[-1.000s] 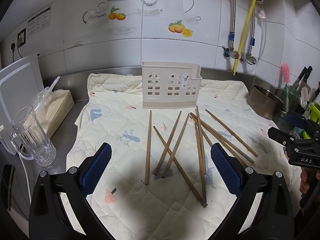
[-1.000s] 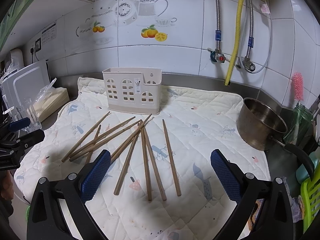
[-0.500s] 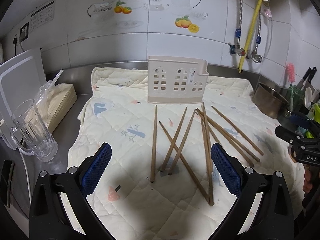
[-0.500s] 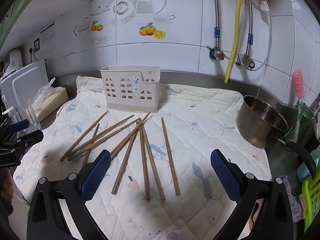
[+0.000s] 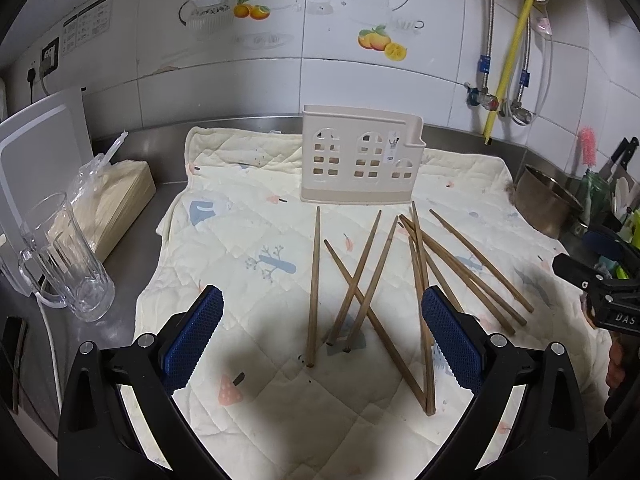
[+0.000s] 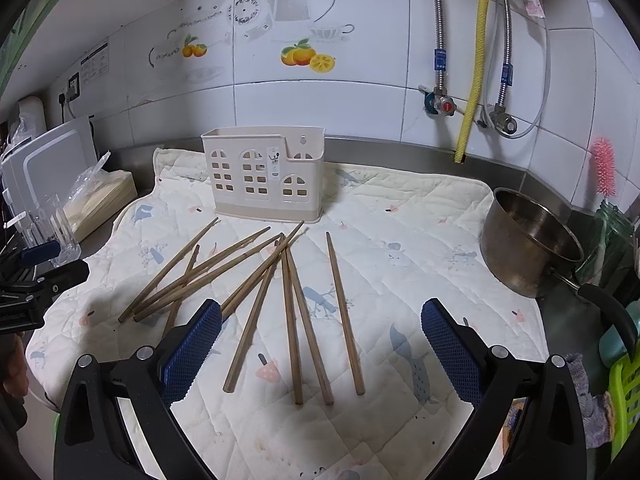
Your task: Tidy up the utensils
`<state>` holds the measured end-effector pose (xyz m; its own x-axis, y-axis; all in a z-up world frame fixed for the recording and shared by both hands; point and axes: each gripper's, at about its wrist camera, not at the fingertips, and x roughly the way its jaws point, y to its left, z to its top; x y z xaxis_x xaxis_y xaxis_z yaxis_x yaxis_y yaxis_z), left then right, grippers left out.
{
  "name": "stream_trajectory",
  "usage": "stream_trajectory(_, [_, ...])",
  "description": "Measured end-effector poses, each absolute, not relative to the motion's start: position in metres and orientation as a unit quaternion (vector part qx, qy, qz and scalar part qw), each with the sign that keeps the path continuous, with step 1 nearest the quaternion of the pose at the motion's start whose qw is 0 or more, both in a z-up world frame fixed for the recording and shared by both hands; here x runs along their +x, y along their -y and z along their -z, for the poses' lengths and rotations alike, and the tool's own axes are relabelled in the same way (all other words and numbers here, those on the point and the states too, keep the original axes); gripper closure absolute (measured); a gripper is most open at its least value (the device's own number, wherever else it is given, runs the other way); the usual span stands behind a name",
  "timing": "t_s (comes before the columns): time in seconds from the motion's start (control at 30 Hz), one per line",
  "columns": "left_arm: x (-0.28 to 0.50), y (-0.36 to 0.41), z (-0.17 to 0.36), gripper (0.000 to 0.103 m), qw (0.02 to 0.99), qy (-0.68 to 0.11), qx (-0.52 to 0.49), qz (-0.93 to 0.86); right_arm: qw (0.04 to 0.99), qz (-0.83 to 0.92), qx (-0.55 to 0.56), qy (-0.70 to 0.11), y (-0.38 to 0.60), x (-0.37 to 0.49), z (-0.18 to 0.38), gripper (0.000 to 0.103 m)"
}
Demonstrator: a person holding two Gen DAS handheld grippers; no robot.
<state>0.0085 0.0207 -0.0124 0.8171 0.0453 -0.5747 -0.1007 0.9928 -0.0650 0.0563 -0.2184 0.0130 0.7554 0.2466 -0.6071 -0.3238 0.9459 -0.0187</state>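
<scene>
Several brown wooden chopsticks (image 5: 418, 280) (image 6: 290, 312) lie scattered and crossed on a cream quilted mat (image 5: 248, 216) (image 6: 420, 220). Behind them stands a beige plastic utensil holder (image 5: 360, 162) (image 6: 264, 174) with window cut-outs, upright and with nothing showing inside. My left gripper (image 5: 320, 340) hangs open above the near ends of the chopsticks, holding nothing. My right gripper (image 6: 320, 350) is open too, over the right-hand chopsticks. Each gripper shows at the edge of the other's view, the right gripper (image 5: 600, 284) and the left gripper (image 6: 36, 280).
A glass mug (image 5: 66, 256), a bagged stack of tan sheets (image 5: 116, 196) and a white board (image 5: 36, 160) sit left of the mat. A steel pot (image 6: 528, 240) stands at the right, with a pink brush (image 6: 604, 168) and green basket (image 6: 624, 392). Pipes run down the tiled wall.
Both grippers have drifted slightly forward and up, so the holder and chopsticks sit a little differently in view. Nothing was picked up, and the chopsticks lie as before.
</scene>
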Motion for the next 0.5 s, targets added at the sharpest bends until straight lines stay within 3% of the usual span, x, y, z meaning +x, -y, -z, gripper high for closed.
stream_trajectory(0.5, [0.010,-0.037,0.011,0.006,0.952,-0.297,-0.050,-0.063,0.930,-0.154,-0.061,-0.329,0.218,0.064,-0.001,0.006])
